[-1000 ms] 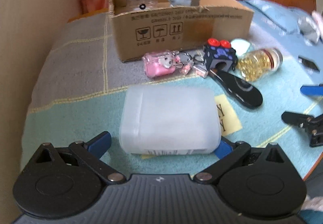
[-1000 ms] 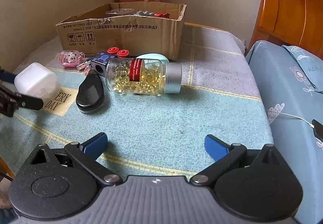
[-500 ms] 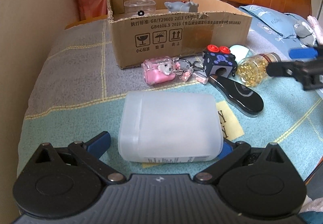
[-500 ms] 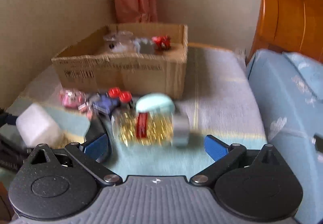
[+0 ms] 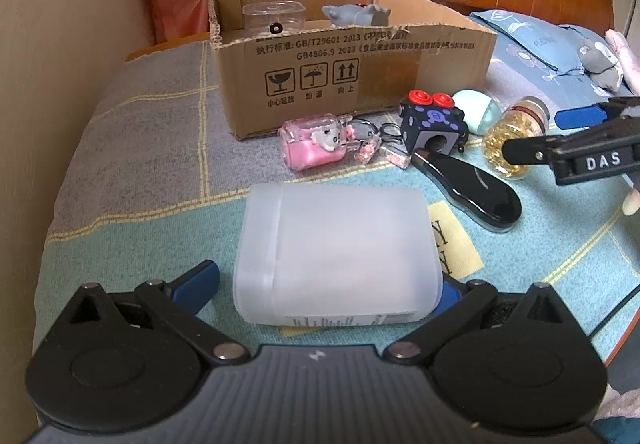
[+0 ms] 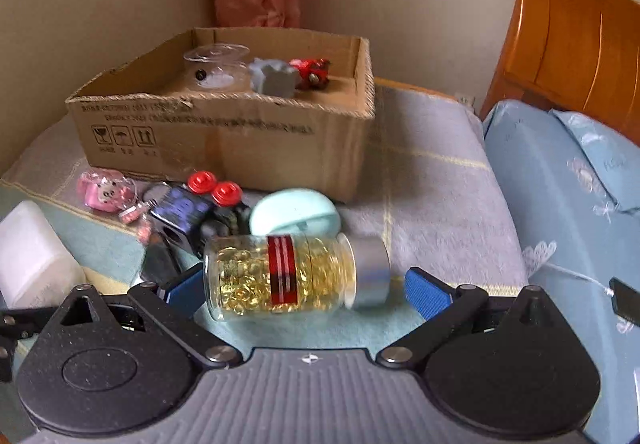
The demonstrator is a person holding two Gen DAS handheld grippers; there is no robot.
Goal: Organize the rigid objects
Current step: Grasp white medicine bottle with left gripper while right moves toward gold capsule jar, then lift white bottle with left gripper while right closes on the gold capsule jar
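Capsule jar (image 6: 296,276) lies sideways between the spread fingers of the right claw (image 6: 306,284), ungripped.
Clear glass, gold capsules, red band, silver cap; a second ago it lay farther ahead. Left claw (image 5: 326,284), open, brackets the frosted white container (image 5: 336,252) on the bed (image 5: 152,148).

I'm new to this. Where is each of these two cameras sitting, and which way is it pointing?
Left wrist view: sits on the left gripper, looking forward over a frosted white container lying between its open fingers toward the cardboard box; the right gripper shows at the right edge.
Right wrist view: sits on the right gripper, looking at a capsule bottle lying between its open fingers, box behind.
Both share the box, bottle, white container and black cube.
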